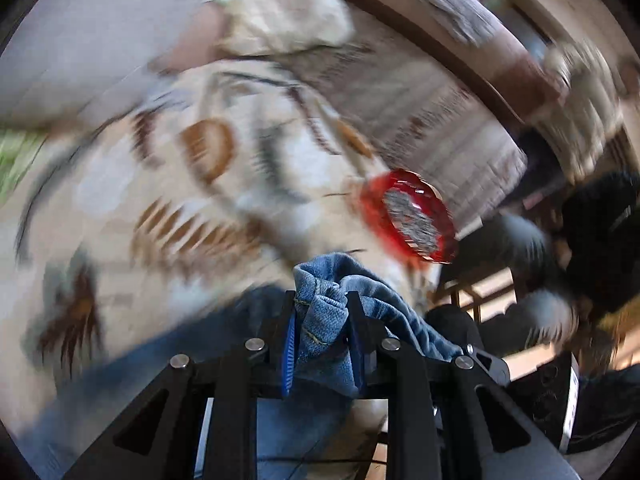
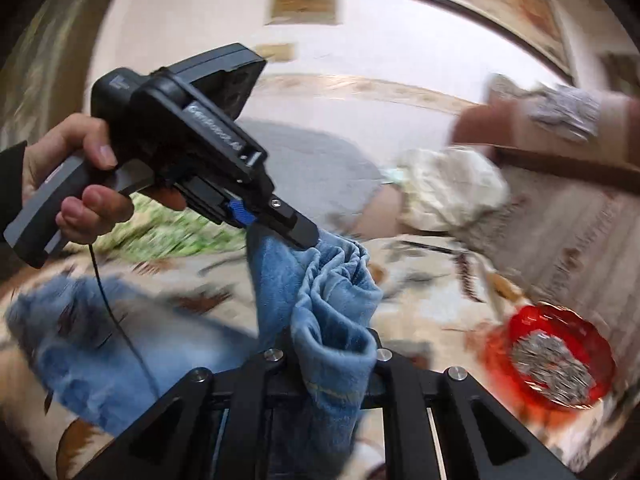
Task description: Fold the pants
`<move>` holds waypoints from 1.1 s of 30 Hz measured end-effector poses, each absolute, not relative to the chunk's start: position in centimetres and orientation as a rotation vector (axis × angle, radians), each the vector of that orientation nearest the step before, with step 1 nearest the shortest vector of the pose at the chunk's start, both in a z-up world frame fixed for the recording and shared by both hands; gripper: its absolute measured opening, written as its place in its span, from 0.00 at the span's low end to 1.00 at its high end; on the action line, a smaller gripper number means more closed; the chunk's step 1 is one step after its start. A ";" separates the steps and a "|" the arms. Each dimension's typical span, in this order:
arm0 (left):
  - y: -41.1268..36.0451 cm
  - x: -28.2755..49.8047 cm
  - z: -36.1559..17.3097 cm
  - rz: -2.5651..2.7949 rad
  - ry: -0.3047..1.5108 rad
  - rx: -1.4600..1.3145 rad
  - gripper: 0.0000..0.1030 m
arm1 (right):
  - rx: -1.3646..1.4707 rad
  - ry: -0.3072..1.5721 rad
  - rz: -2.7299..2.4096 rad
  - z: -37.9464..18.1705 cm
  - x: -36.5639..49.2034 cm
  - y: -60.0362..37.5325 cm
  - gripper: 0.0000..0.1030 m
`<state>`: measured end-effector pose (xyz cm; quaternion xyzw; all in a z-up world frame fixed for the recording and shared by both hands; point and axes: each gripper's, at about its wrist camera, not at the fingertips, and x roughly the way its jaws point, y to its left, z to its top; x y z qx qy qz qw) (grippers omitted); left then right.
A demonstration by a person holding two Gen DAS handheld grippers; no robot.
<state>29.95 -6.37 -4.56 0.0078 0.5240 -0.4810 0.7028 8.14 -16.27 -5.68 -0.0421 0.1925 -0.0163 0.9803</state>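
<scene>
The pants are blue denim jeans. My left gripper is shut on a bunched hem of the jeans and holds it above a patterned cream bedspread. My right gripper is shut on another bunched edge of the jeans. The left gripper also shows in the right wrist view, held in a hand, pinching the same fabric just above and left of the right one. The rest of the jeans trails down to the left over the bedspread. Both views are motion-blurred.
A red glass bowl holding silvery pieces sits on the bedspread to the right; it also shows in the right wrist view. A cream cushion and a grey blanket lie behind. A brown sofa back runs beyond.
</scene>
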 end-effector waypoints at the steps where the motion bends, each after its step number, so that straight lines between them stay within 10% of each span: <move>1: -4.7 30.4 -6.2 -1.028 1.182 -0.027 0.23 | -0.111 0.419 -0.002 -6.2 8.7 -15.1 0.13; 9: 0.9 31.9 -14.6 -0.811 1.300 -0.169 0.28 | -0.162 0.753 0.160 -13.0 13.5 -10.5 0.18; 10: 1.0 31.8 -14.3 -0.815 1.289 -0.186 0.41 | -0.179 0.738 0.165 -12.9 13.2 -10.4 0.21; 13: 1.2 31.1 -11.8 -0.828 1.238 -0.171 0.93 | -0.192 0.728 0.231 -12.1 12.0 -10.1 0.75; 27: 11.6 19.6 1.1 -0.686 1.024 -0.264 1.00 | -0.064 0.620 0.423 -4.3 4.6 -18.8 0.87; 33: 10.5 14.9 -2.0 -0.650 1.087 -0.274 1.00 | -0.027 0.638 0.566 -1.4 6.5 -21.9 0.88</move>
